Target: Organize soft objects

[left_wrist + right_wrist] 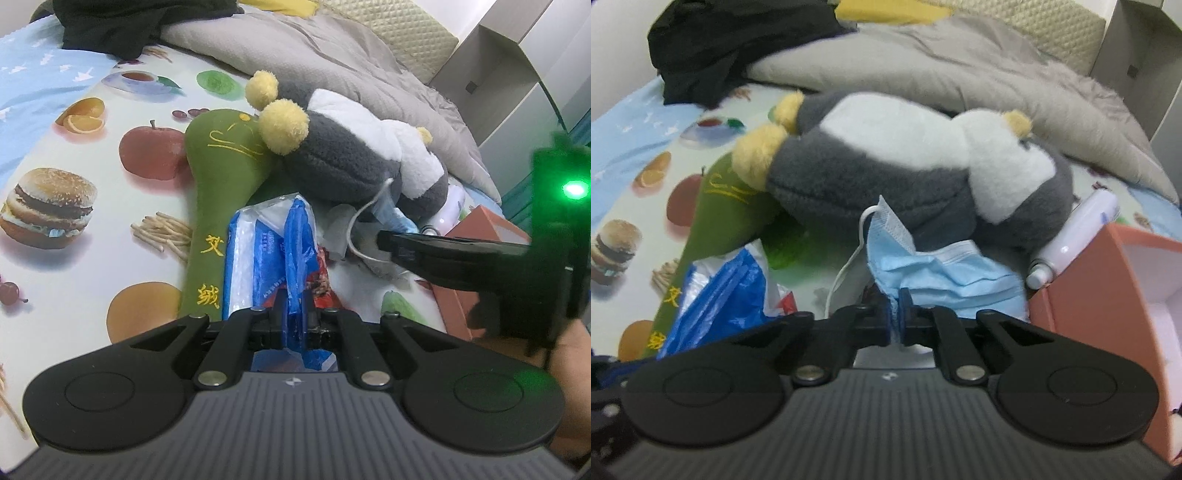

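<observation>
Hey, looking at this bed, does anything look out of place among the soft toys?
Yes. A crumpled blue face mask, pinched in the right gripper, a white spray bottle lying against the plush penguin, and an open orange box sit among the toys. The left gripper clamps a blue plastic bag.

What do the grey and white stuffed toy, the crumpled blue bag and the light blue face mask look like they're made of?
Grey and white stuffed toy: plush fleece, judging by its fuzzy matte nap. Crumpled blue bag: thin plastic film, glossy and sharply creased. Light blue face mask: probably nonwoven fabric, matte with pressed pleats and a white ear cord.
</observation>
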The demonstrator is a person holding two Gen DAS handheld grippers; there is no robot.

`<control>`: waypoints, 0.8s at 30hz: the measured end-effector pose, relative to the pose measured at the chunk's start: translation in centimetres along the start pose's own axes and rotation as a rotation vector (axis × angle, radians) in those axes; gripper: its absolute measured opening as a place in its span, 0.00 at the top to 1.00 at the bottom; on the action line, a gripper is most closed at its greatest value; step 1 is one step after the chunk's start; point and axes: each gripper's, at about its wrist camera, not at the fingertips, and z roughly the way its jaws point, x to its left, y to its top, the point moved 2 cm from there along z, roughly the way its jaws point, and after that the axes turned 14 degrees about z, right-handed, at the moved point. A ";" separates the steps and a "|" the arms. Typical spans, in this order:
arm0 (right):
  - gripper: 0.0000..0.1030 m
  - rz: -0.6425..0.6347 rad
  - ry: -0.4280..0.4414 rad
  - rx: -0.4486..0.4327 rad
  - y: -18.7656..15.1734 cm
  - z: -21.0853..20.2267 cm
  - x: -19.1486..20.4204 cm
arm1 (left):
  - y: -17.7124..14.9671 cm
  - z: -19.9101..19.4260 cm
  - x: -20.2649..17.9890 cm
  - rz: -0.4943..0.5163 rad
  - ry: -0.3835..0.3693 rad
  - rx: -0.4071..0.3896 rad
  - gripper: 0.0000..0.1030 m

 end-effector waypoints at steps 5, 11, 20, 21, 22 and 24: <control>0.94 -0.016 -0.001 -0.078 0.4 -4.1 -1.0 | 0.3 -1.5 -1.0 0.019 -0.006 -0.025 0.92; 0.94 -0.031 -0.007 -0.161 -0.2 -9.5 -2.6 | -0.1 -3.6 -3.0 0.049 -0.019 -0.049 0.93; 0.94 -0.058 0.042 -0.156 -5.3 -14.0 -3.9 | -3.5 -5.6 -4.7 0.087 -0.040 -0.010 0.93; 0.94 -0.062 0.055 -0.143 -6.3 -14.2 -4.0 | -4.0 -5.7 -4.9 0.095 -0.040 -0.002 0.93; 0.94 -0.064 0.059 -0.130 -7.1 -14.2 -4.0 | -4.4 -5.8 -5.0 0.098 -0.039 0.005 0.93; 0.94 -0.065 0.073 -0.105 -8.7 -14.3 -4.1 | -5.4 -5.9 -5.2 0.105 -0.042 0.022 0.93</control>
